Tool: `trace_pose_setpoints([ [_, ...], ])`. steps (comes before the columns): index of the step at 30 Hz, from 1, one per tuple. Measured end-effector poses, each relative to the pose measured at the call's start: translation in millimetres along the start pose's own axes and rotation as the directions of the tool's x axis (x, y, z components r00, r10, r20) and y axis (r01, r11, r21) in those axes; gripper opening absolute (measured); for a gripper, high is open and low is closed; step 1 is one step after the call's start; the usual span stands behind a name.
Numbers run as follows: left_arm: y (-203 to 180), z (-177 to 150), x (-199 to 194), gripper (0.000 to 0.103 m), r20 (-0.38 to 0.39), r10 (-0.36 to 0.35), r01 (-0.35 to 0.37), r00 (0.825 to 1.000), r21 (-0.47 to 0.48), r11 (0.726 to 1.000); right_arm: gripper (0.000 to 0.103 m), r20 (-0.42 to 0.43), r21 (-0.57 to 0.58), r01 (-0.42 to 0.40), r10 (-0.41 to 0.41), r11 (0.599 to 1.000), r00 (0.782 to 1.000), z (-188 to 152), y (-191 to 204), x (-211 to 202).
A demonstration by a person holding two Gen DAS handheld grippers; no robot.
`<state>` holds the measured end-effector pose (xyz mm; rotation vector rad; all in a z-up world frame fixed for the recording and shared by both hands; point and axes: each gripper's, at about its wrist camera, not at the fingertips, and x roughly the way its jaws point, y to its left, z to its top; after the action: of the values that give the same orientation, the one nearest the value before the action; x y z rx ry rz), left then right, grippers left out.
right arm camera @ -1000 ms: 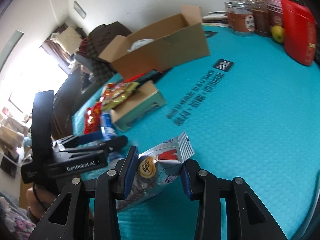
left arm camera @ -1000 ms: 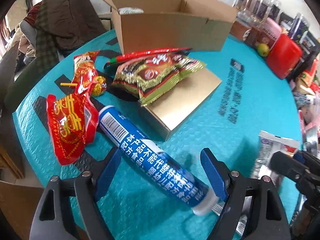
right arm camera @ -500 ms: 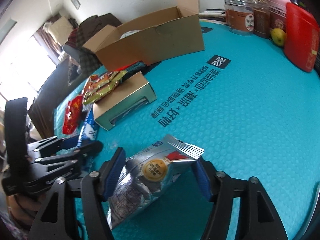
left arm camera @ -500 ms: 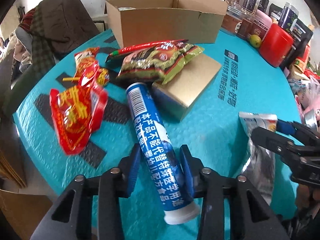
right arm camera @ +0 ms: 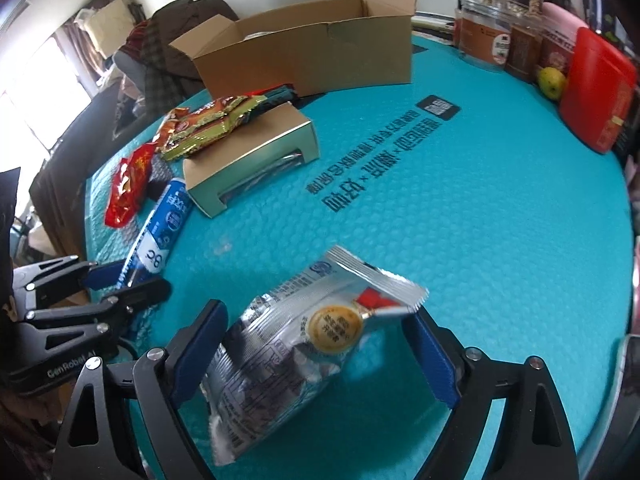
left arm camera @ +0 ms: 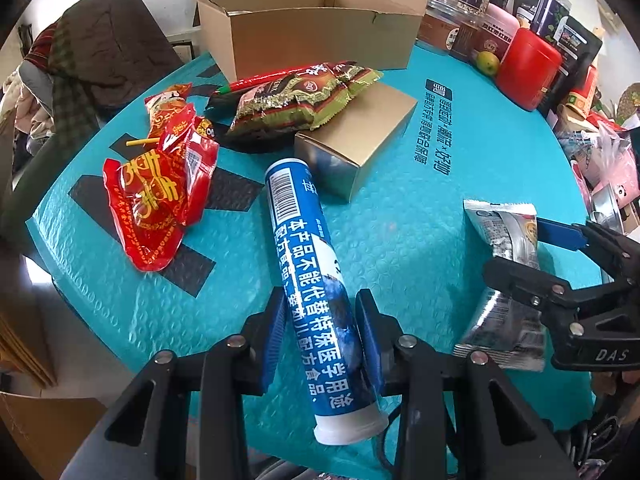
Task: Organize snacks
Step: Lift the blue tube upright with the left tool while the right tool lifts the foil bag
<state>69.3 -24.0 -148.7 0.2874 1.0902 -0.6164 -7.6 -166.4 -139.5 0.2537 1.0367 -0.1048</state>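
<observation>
Lying at the far left of the left wrist view, red snack packets (left arm camera: 160, 196) are sitting bunched on the teal bench (left arm camera: 460, 220), a yellow stick poking out beside them. Right of them, a green-and-brown snack bag (left arm camera: 296, 100) is resting half on a flat gold box (left arm camera: 360, 136), with a slim red-wrapped pack tucked along its far edge. Behind both, an open cardboard box (left arm camera: 312, 28) is standing at the back of the bench.

Centre frame, the left hand-held gripper (left arm camera: 322, 336) is clenching the blue tube (left arm camera: 308, 272): both blue pads are pressing its sides near the white cap end, its jaws having just been closing onto it. The tube is lying lengthwise on the bench, its barcode end pointing at the gold box, just short of it.

Further right, the silver snack packet (right arm camera: 308, 344) is lying on the bench between the spread fingers of the right hand-held gripper (right arm camera: 316, 356). Those jaws are standing wide, having just been opening; the packet is released, though its left edge is sitting right by the left pad and I cannot tell if they touch.

At the far right, a red canister (left arm camera: 528, 68), a green fruit (left arm camera: 488, 62) and jars are crowding the back edge of the bench.
</observation>
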Motion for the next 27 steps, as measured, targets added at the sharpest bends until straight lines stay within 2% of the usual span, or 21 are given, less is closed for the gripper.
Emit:
trace_pose_setpoints([
  [8,1.3,-5.2,-5.0,0.035,-0.007,-0.002,0.002,1.000,0.007,1.000,0.089,-0.021,0.006,0.042,-0.042,0.999,0.999,-14.8,-2.4,-9.4],
  [9,2.3,-5.5,-5.8,0.035,-0.007,-0.004,0.004,1.000,0.001,1.000,0.084,-0.019,0.001,0.045,-0.045,0.999,0.999,-16.1,-2.1,-11.4],
  [12,3.3,-4.4,-4.6,0.035,-0.003,0.010,-0.010,1.000,-0.017,1.000,0.060,-0.016,-0.032,0.064,-0.064,0.997,0.998,-18.5,2.4,-14.2],
  [15,5.0,-1.2,1.4,0.035,-0.007,0.033,-0.033,0.999,-0.043,0.999,0.060,-0.009,-0.048,0.080,-0.081,0.996,0.997,-18.1,4.6,-11.4],
  [20,9.4,6.2,5.7,0.035,0.001,0.038,-0.037,0.999,-0.091,0.995,0.060,-0.022,0.026,0.064,-0.063,0.998,0.998,-13.9,-5.1,0.4],
  [25,6.8,10.7,9.4,0.034,0.030,0.078,-0.075,0.996,-0.095,0.993,0.061,0.004,-0.032,0.117,-0.117,0.993,0.993,-14.4,2.2,4.1],
  [27,8.6,10.6,8.8,0.028,0.047,0.086,-0.080,0.995,-0.107,0.991,0.061,0.009,-0.058,0.132,-0.132,0.990,0.991,-15.3,5.0,5.1],
])
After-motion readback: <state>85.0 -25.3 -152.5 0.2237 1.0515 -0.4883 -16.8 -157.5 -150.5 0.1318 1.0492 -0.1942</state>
